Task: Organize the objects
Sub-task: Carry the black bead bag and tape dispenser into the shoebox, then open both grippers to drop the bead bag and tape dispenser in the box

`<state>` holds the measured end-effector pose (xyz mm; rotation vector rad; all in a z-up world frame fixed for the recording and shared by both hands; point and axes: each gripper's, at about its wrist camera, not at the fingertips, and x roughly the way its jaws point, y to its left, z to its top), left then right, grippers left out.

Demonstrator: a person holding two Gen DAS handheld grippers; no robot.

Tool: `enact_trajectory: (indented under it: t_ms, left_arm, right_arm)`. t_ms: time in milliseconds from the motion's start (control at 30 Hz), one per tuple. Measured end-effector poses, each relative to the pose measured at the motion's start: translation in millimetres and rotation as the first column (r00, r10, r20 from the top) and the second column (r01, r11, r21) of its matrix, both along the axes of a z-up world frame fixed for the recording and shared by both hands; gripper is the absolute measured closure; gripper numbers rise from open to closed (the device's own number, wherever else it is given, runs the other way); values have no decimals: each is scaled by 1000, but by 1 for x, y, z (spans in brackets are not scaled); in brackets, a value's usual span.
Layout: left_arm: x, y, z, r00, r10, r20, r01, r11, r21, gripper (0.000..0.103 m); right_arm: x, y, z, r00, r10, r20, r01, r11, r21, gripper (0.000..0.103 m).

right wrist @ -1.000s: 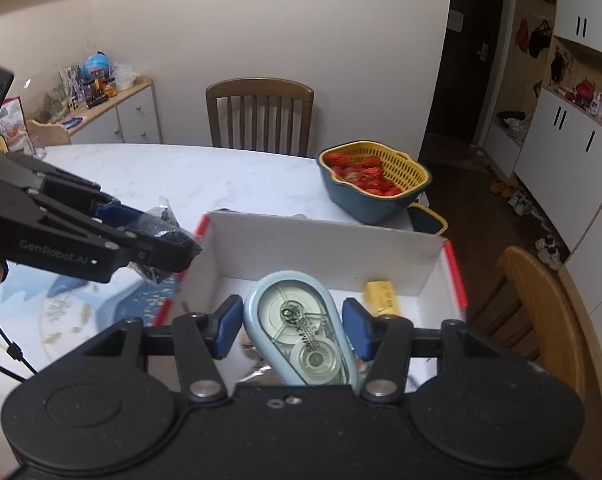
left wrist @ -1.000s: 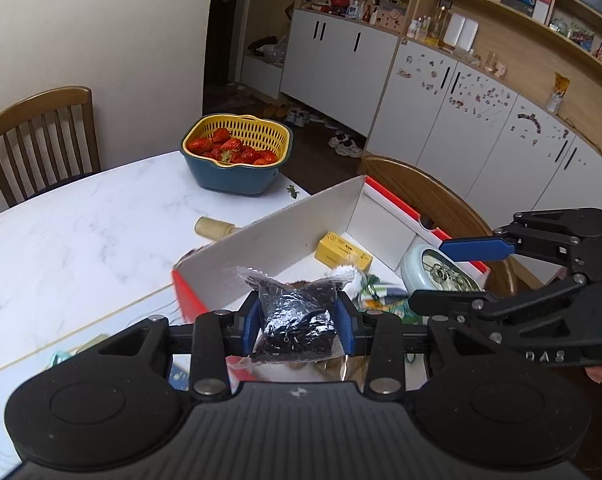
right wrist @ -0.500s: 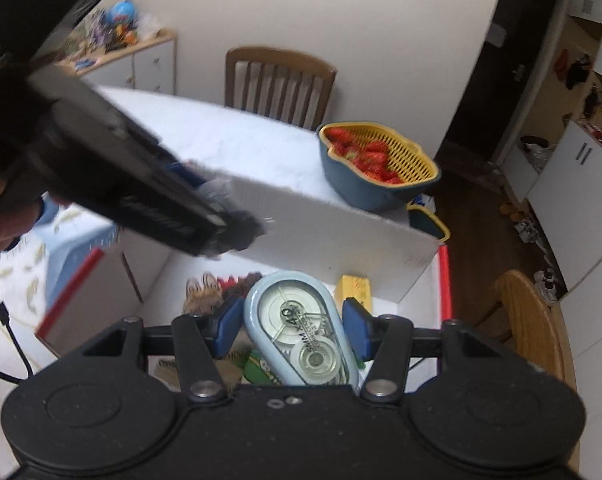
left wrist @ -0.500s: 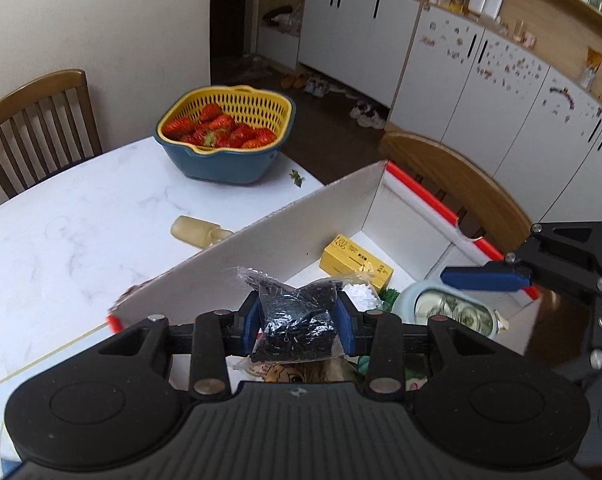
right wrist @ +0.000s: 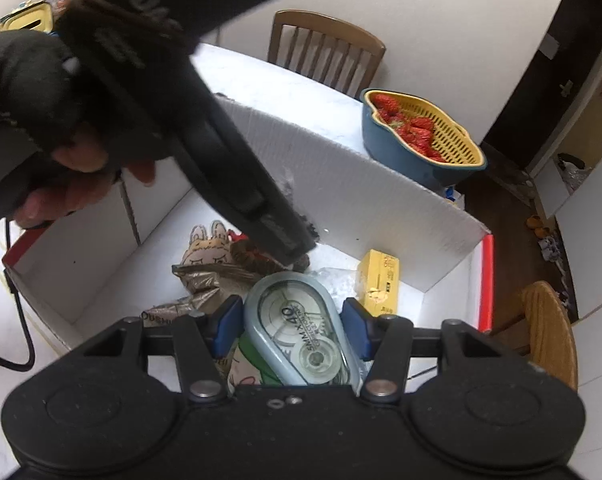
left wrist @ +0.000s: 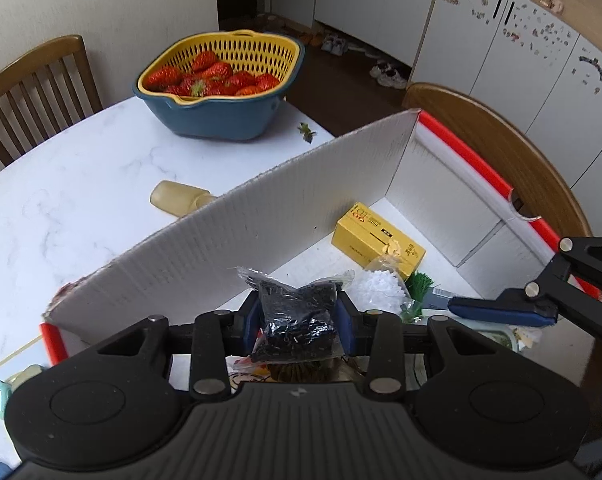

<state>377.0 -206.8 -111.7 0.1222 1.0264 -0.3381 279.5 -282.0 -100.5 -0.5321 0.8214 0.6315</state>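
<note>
- The left gripper (left wrist: 299, 316) has its blue pads pinching a small clear bag of black beads (left wrist: 297, 320) at lower centre of its view; the bag stands upright, its crimped top edge pointing away from the camera, above the open white cardboard box (left wrist: 229, 236).
- The right gripper (right wrist: 291, 326) clamps a pale blue correction tape dispenser (right wrist: 301, 332) by its sides, its long axis running along the fingers with the narrower end toward the far box wall; it is over the box interior.
- The dispenser's clear face reads "5MM X 40".
- Only the right view shows the person's hand (right wrist: 73, 176) on the left gripper, with "DAS" partly legible on its body, and a cartoon rabbit packet (right wrist: 207, 246) on the box floor.
- Only the left view shows a bag of white beads (left wrist: 377, 288) beside the yellow carton (left wrist: 377, 240), whose print is too small to read.
- Both views show the strawberry colander (left wrist: 221, 84) on the marble table (left wrist: 81, 192) beyond the box.
</note>
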Motion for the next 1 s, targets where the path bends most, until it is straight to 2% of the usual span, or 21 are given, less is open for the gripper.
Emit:
enact_trajectory:
  t_ms: [433,800,867,933,1000]
  left_arm:
    - [11,-9,-23,997,4,-74,0,999,50,65]
    - [11,-12,-25,997,-1,-78,6,998,59,64]
    - [10,-10,-25,997,6,-78,-2,998,55,61]
    - [10,-8,-23,997,12,-74,-9,999,45,48]
    - [7,-5,-20,998,14,-57,-12,999,36,44]
  right_arm:
    - [5,-3,-16,1000,0,-22,0,1000,-15,50]
    - [12,-5,-18,998,-47,-40,47,999,2,48]
    - [11,-6,-18,997,-61,-38,61,998,4,43]
    - [11,-8,-18,997,-71,-42,72,997,14,42]
    - [10,-10,-16,996,-83,-41,84,996,25,41]
